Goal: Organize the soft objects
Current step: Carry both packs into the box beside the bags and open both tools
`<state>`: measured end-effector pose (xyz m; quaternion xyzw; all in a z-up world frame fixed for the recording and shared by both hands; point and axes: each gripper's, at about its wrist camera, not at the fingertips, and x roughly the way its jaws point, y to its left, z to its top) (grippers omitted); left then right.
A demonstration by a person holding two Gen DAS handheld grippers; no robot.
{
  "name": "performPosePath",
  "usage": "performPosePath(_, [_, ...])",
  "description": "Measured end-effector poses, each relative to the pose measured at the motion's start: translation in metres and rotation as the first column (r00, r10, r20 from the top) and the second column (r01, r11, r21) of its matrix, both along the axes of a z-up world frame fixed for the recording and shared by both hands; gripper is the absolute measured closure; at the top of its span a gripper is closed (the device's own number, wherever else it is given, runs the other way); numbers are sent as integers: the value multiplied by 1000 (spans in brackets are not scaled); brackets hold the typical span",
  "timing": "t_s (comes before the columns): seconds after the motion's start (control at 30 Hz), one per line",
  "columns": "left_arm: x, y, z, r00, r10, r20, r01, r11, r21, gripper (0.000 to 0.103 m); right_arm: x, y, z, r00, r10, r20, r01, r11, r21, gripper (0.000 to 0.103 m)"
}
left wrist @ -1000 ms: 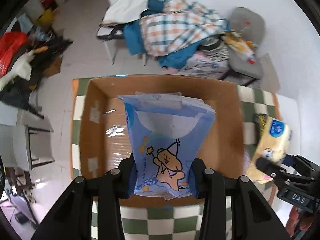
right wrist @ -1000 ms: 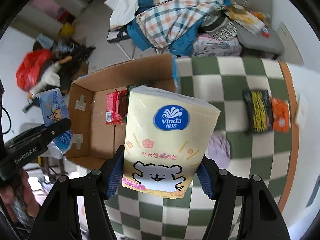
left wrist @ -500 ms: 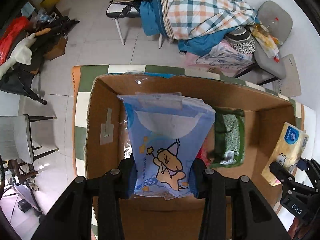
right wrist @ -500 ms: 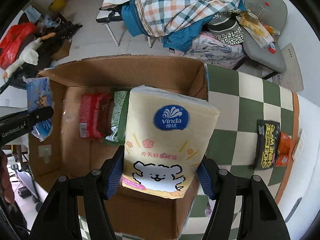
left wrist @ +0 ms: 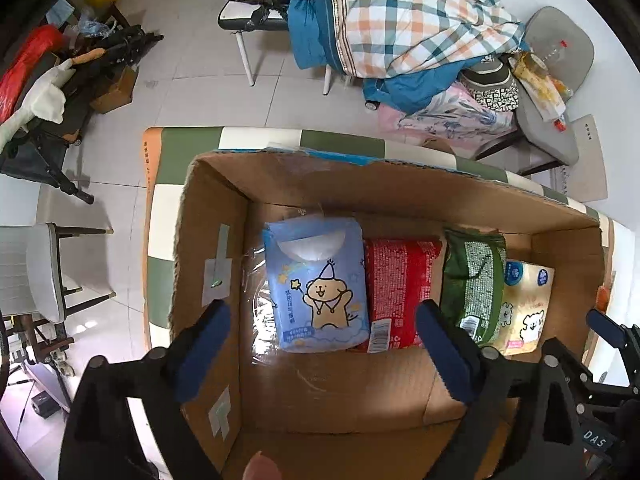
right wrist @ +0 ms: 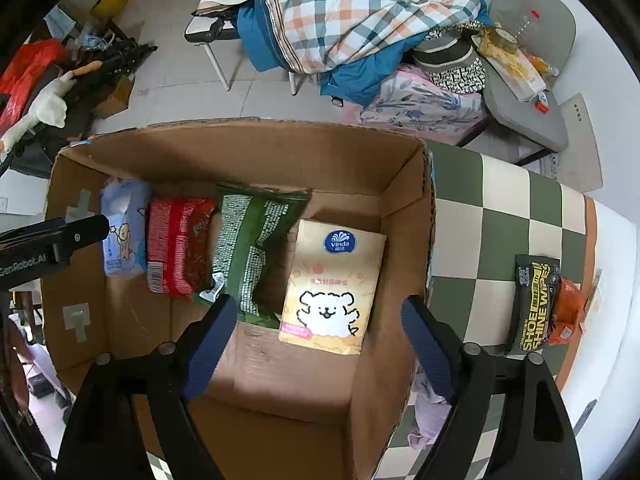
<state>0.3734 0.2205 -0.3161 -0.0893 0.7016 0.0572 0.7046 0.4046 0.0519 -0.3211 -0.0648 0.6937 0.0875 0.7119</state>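
A cardboard box [left wrist: 216, 216] [right wrist: 404, 176] holds a row of soft packs. A blue tissue pack with a cartoon dog [left wrist: 318, 288] [right wrist: 122, 240] lies at the left. Beside it lie a red pack [left wrist: 396, 292] [right wrist: 176, 244], a green pack [left wrist: 474, 280] [right wrist: 252, 248] and a yellow Vinda tissue pack [left wrist: 524, 308] [right wrist: 334, 284]. My left gripper [left wrist: 320, 352] is open and empty above the blue pack. My right gripper [right wrist: 316, 344] is open and empty above the yellow pack.
The box stands on a green-and-cream checkered table [right wrist: 508, 208]. On the table right of the box lie a black shoe-wipes pack [right wrist: 534, 304], an orange pack [right wrist: 568, 308] and a lilac cloth [right wrist: 428, 412]. Chairs piled with clothes [left wrist: 412, 28] stand beyond the table.
Both grippers moved over the box and opened. The blue pack and the yellow pack left the jaws and now lie in the box.
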Motion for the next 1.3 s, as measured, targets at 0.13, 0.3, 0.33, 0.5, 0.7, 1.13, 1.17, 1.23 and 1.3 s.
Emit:
performPosePath(0.13, [-8, 3, 6, 1000, 3, 11, -3, 1000, 7, 3, -7, 2, 8, 1000, -1, 10, 1, 1000, 5, 7])
performPosePath(0.3, [-27, 1, 20, 999, 6, 45, -6, 1000, 13, 2, -17, -1, 18, 1000, -16, 19, 16, 1000, 25, 0])
performPosePath(0.33, [-32, -1, 24, 998, 5, 57, -6, 1000, 17, 2, -19, -2, 20, 1000, -17, 22, 17, 1000, 23, 0])
performPosePath(0.5, [-56, -11, 41, 994, 9, 108, -11, 1000, 16, 1, -39, -8, 26, 999, -38, 32, 36, 999, 37, 0])
performPosePath(0.7, [-88, -28, 68, 982, -3, 189, -7, 999, 51, 0, -74, -14, 39, 998, -37, 60, 34, 998, 51, 0])
performPosePath(1.13, [-168, -67, 151, 927, -53, 371, 15, 994, 104, 0, -159, -47, 115, 974, -44, 221, 21, 994, 105, 0])
performPosePath(1.17, [-174, -68, 159, 921, -53, 385, 11, 994, 109, 0, -165, -48, 123, 970, -42, 238, 16, 994, 111, 0])
performPosePath(1.23, [-184, -70, 171, 912, -49, 407, 4, 994, 113, 1, -176, -52, 141, 963, -40, 267, 8, 993, 122, 0])
performPosePath(1.3, [-194, -72, 181, 906, -44, 421, -3, 994, 111, 0, -188, -55, 157, 956, -33, 293, -7, 991, 135, 0])
